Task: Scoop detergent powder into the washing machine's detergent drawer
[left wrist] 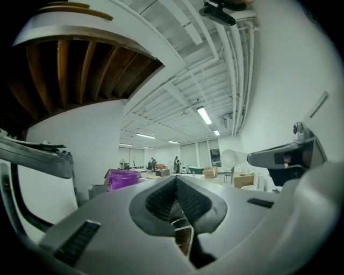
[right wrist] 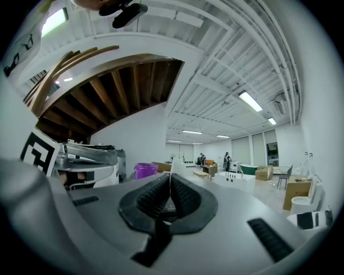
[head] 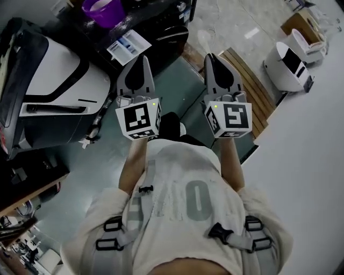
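Note:
In the head view both grippers are held up side by side in front of the person's chest, pointing away. My left gripper [head: 144,59] is shut with nothing in it, and so is my right gripper [head: 210,58]. The left gripper view shows ribbed pads [left wrist: 161,200] meeting at the tip of the left gripper [left wrist: 176,180]. In the right gripper view the right gripper [right wrist: 170,177] is closed the same way. A white and black machine [head: 51,88] stands on the floor to the left. No scoop, detergent powder or drawer is visible.
A purple bucket [head: 103,11] sits on a dark bench at the top, with a printed sheet [head: 129,45] beside it; the purple bucket [left wrist: 123,179] [right wrist: 145,170] shows in both gripper views. Wooden slats [head: 252,91] lie to the right, beyond them a white appliance [head: 290,67].

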Tool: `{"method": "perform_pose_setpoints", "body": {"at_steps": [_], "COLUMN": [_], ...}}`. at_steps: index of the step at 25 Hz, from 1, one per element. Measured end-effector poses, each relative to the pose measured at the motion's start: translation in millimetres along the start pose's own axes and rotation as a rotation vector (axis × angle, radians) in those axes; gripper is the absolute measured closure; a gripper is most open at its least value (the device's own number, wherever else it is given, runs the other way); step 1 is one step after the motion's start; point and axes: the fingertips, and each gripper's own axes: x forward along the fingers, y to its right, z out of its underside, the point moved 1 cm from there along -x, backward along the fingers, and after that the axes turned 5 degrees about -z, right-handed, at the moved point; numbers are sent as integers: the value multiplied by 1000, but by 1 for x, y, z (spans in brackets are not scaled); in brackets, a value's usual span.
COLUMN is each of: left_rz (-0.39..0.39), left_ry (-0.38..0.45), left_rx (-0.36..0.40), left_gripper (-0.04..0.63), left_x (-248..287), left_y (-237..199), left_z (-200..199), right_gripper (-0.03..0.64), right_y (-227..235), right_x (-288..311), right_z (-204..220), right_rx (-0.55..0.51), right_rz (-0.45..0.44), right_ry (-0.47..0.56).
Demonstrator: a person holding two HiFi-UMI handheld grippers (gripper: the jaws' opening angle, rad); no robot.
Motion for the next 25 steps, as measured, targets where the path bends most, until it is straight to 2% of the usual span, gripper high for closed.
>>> {"method": "perform_pose_setpoints", "body": {"at_steps": [6,12,25], "left_rz": [-120,-171,-260], "left_ry": [-38,-33,-26], "left_rx": [-2,8,6], "left_gripper": [575,575,575], "left_x": [-4,16,107], "left_y": [-35,-62,-166], "left_z": [11,13,16], "right_gripper": [606,606,606], "right_y": [-26,-47,-63], "right_x": [38,81,221], "right_z": [8,6,0], "right_rx": [27,26,12], "right_rz": [-125,-214,-293], "right_ry": [1,18,12]}}
